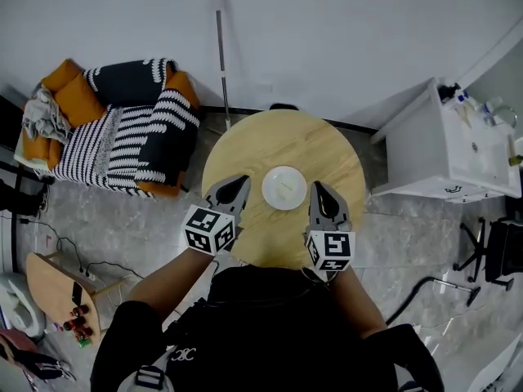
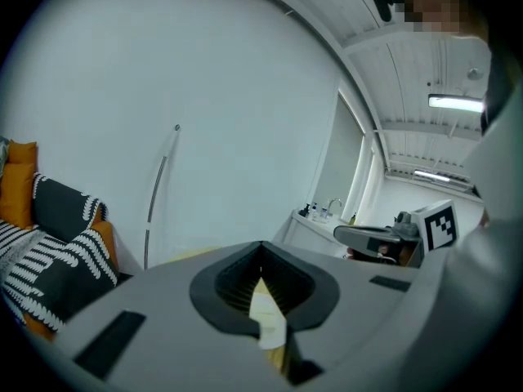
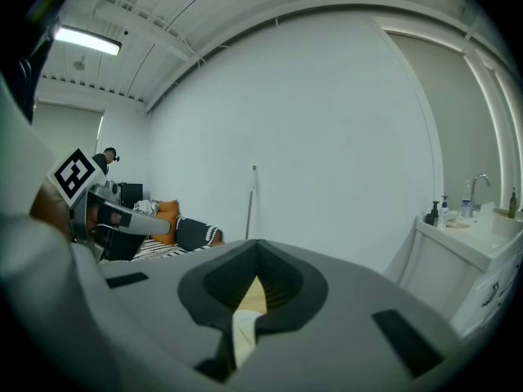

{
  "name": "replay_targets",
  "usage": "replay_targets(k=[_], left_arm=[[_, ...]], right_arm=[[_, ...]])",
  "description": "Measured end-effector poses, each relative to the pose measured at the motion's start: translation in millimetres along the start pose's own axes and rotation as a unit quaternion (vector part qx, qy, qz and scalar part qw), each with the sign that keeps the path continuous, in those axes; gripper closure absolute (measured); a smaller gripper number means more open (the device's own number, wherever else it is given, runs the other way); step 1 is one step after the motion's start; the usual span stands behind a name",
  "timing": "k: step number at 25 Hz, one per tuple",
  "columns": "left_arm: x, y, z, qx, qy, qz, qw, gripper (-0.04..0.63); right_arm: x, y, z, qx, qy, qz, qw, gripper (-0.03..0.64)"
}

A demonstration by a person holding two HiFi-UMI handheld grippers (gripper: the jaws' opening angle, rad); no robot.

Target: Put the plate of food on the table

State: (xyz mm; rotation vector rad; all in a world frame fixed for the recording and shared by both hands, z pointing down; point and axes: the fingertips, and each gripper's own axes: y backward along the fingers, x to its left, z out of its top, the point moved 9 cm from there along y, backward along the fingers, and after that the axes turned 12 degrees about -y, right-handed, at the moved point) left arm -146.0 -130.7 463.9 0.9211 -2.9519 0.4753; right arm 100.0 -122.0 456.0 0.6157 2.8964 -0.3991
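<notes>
The plate (image 1: 284, 188) lies on the desk (image 1: 278, 137), between its middle and its near edge. The left tongs (image 1: 238, 186) are just beside the plate on its left and the right tongs (image 1: 319, 193) just beside it on its right, both reaching in over the near edge. Off the desk's left edge a sofa (image 1: 122, 133) stands on the floor, off its right edge a cabinet (image 1: 433, 149) with a sink, and beyond its far edge a pole (image 1: 221, 55) by the wall.

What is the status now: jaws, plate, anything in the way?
Left gripper and right gripper: jaws shut, both empty. Plate sits on the round table, between them. Nothing in the way.
</notes>
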Motion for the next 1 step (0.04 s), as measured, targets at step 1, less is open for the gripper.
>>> replay_targets(k=[1], left_arm=[[0.6, 0.4, -0.8, 0.001, 0.002, -0.001, 1.0000, 0.589]], right_arm=[[-0.9, 0.8, -0.3, 0.000, -0.001, -0.004, 1.000, 0.611]])
